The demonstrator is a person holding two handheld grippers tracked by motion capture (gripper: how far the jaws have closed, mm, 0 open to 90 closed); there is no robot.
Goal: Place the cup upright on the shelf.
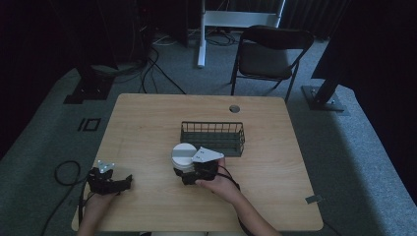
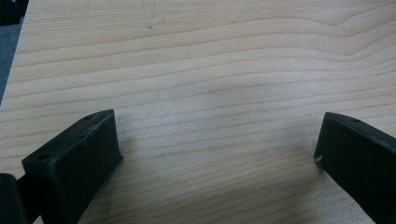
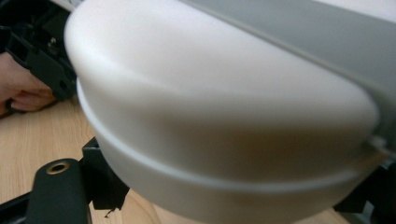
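A round white container [image 1: 183,156] with a grey band across its lid is clamped between the jaws of my right gripper [image 1: 188,173], just in front of the left corner of a dark wire basket [image 1: 212,138]. In the right gripper view the container [image 3: 224,116] looms close and tilted, with a black jaw at each lower corner. My left gripper [image 1: 127,182] rests near the table's front left edge. Its jaws stand wide apart [image 2: 217,140] over bare wood, with nothing between them.
The wooden table [image 1: 147,118] has a round cable hole [image 1: 234,108] at the back. A folding chair [image 1: 270,54] and a white desk leg [image 1: 201,34] stand behind it on grey carpet. A cable [image 1: 66,172] loops off the left edge.
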